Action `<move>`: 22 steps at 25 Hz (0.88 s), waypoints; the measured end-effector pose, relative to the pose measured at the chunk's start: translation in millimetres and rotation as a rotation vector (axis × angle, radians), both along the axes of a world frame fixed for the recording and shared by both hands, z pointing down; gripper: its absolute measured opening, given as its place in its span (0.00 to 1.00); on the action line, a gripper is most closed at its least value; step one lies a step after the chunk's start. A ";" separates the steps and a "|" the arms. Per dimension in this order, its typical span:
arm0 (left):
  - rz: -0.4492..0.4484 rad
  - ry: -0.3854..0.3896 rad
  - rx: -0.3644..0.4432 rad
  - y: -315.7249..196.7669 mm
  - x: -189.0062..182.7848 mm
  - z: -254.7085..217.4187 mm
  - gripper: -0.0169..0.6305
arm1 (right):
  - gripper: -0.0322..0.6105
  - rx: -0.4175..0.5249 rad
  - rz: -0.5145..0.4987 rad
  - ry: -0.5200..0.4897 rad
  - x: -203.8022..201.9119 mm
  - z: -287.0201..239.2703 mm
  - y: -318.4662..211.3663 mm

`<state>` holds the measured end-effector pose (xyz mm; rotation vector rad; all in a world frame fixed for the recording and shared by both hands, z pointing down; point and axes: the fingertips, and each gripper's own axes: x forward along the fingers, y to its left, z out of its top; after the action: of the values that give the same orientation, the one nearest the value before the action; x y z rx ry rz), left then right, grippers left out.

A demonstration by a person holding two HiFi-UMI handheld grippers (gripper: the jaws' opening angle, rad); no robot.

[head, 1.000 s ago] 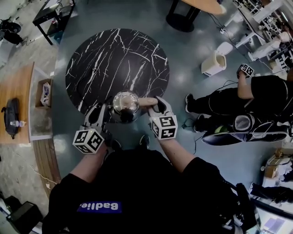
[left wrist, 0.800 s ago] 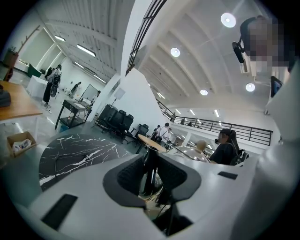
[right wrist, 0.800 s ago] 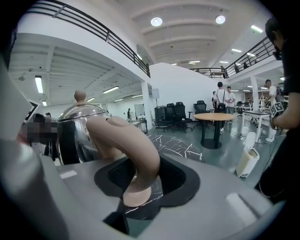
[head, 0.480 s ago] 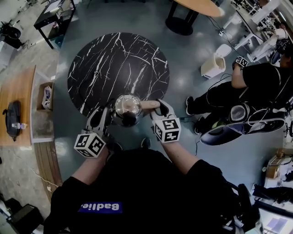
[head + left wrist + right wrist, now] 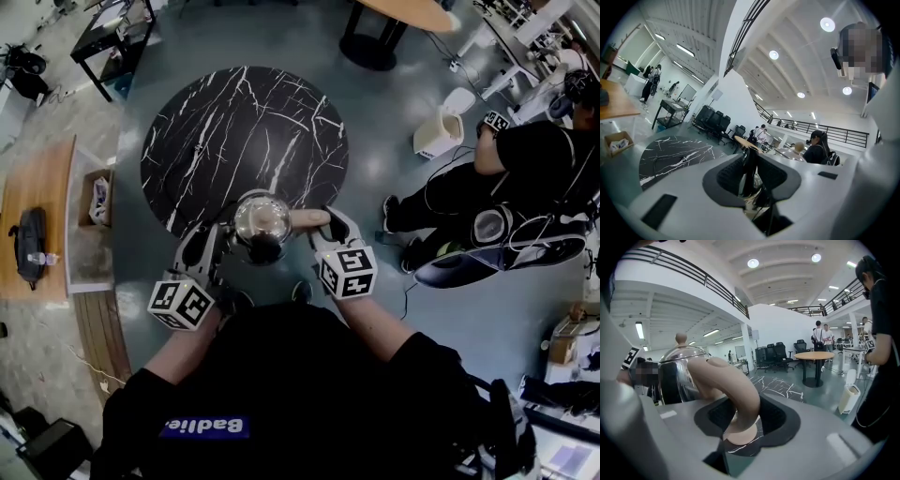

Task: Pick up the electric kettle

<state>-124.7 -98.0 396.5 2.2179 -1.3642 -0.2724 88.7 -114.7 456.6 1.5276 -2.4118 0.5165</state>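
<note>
Both are holding: right tongs (image 5: 326, 223) on the handle (image 5: 305, 218), left tongs (image 5: 217, 246) on the kettle (image 5: 261, 217) side; I'm raising it off the worktop (image 5: 234, 131).

The left forearm (image 5: 180, 345) and the right forearm (image 5: 372, 323) reach forward from the body, side by side. The left gripper (image 5: 217, 246) has its jaws pinched on a thin dark part of the electric kettle (image 5: 261, 217). The right gripper (image 5: 328, 223) (marker cube facing up) clamps the beige handle (image 5: 736, 390) between its pads.
</note>
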 end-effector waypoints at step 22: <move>0.041 -0.003 0.011 6.2 9.0 -10.8 0.16 | 0.27 0.014 0.003 -0.018 8.6 -11.4 4.9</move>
<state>-115.6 -91.8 385.7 2.2533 -1.3200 -0.2628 97.2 -109.8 445.2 1.5386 -2.4320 0.5178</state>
